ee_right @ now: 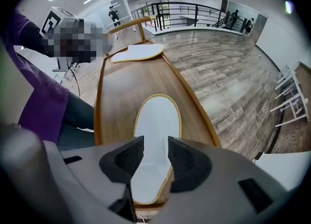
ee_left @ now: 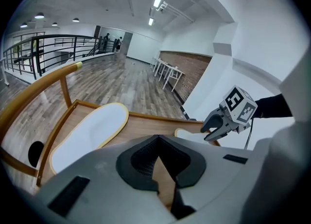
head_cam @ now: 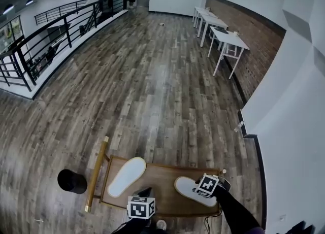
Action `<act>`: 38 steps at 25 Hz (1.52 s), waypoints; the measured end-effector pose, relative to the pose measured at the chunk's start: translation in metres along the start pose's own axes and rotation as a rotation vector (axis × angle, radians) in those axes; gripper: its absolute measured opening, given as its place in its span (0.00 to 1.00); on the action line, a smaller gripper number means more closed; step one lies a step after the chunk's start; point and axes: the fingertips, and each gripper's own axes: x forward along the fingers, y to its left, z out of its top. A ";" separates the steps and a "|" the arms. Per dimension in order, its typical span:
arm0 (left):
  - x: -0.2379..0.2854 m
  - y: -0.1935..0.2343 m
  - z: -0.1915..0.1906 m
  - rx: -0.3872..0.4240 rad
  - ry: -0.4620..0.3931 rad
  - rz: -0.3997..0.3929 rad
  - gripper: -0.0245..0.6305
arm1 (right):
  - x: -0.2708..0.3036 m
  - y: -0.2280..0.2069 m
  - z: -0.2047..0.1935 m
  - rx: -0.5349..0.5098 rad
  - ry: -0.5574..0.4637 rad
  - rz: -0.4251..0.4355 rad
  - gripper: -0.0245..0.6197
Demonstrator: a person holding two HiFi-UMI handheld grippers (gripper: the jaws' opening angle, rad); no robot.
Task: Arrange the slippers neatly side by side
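On the brown wooden counter (head_cam: pixel 160 177) with its raised pale rim, the left flat white slipper with a yellowish edge (head_cam: pixel 127 176) lies slanted toward the far left corner. Just beside it the left claw (ee_left: pixel 158 143) hangs clenched on nothing, idle by my reading. Further right the second white slipper (ee_right: pixel 155 135) slants the other way, apart from its mate. The right claw (ee_right: pixel 149 155) points down over its near end, released, the slipper showing between parted jaws that do not press it. I judge it poised to seize the slipper and swing it alongside.
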 end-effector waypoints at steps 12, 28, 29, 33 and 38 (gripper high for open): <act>0.001 0.008 0.002 0.009 -0.004 0.011 0.04 | 0.012 -0.002 -0.012 0.095 0.061 0.044 0.06; -0.008 0.001 0.012 0.006 -0.050 -0.003 0.04 | -0.004 -0.006 0.038 0.979 -0.382 0.288 0.06; -0.010 0.002 0.010 0.008 -0.049 -0.002 0.04 | 0.001 -0.006 0.038 0.993 -0.388 0.298 0.06; -0.016 0.009 0.005 0.003 -0.042 0.015 0.04 | 0.015 -0.005 0.038 0.964 -0.350 0.298 0.06; -0.017 0.011 0.004 -0.002 -0.048 0.020 0.04 | 0.025 -0.012 0.033 0.941 -0.319 0.274 0.06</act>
